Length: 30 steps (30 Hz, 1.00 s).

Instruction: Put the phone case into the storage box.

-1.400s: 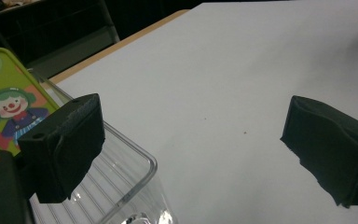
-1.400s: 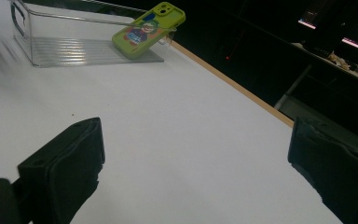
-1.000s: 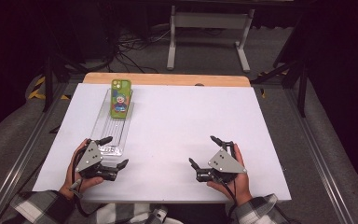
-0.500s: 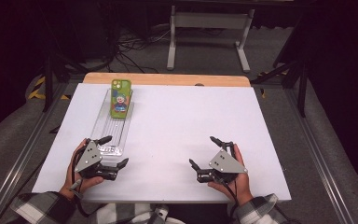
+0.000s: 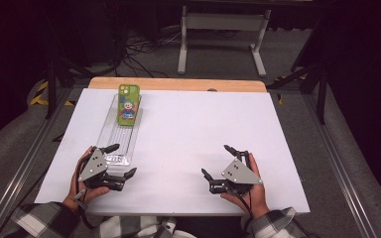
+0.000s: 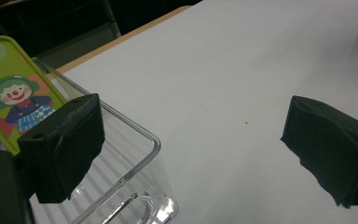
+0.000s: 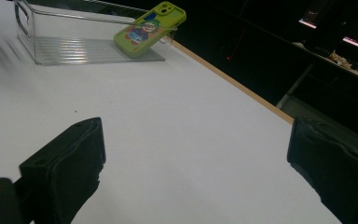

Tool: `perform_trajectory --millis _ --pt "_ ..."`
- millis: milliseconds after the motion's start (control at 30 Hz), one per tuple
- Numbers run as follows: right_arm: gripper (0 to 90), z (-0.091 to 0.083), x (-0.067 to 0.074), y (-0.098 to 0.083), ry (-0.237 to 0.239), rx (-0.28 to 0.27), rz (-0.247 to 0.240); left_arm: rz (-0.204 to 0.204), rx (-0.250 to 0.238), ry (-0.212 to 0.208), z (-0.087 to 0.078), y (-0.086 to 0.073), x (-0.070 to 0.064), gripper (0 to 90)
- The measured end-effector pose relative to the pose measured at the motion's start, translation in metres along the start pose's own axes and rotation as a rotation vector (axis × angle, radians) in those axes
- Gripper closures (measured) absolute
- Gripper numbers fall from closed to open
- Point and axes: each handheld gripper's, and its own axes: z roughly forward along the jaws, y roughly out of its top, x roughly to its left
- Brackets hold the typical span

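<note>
A green phone case (image 5: 128, 104) with a cartoon clown leans in the far end of a clear plastic tray (image 5: 112, 141) on the left of the white table. In the left gripper view the phone case (image 6: 10, 98) lies at the left, with the clear tray (image 6: 135, 179) and its near corner under the left jaw. My left gripper (image 5: 120, 159) rests open by the tray's near end, holding nothing. My right gripper (image 5: 217, 161) rests open on the bare table at the front right, also holding nothing. In the right gripper view the phone case (image 7: 150, 29) and the tray (image 7: 65, 49) are far off.
The white table top (image 5: 198, 129) has a wooden strip (image 5: 178, 84) along its far edge. Beyond it stand a white metal frame (image 5: 223, 34) and cables on a grey floor. Dark stands flank both sides.
</note>
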Motion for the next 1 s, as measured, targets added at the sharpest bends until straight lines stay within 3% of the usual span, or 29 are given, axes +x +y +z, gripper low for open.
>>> perform_trajectory --millis 1000 --pt "5.9 0.001 -0.002 -0.0038 0.021 0.024 -0.008 0.001 0.007 -0.002 0.0033 0.0019 0.0023 6.7"
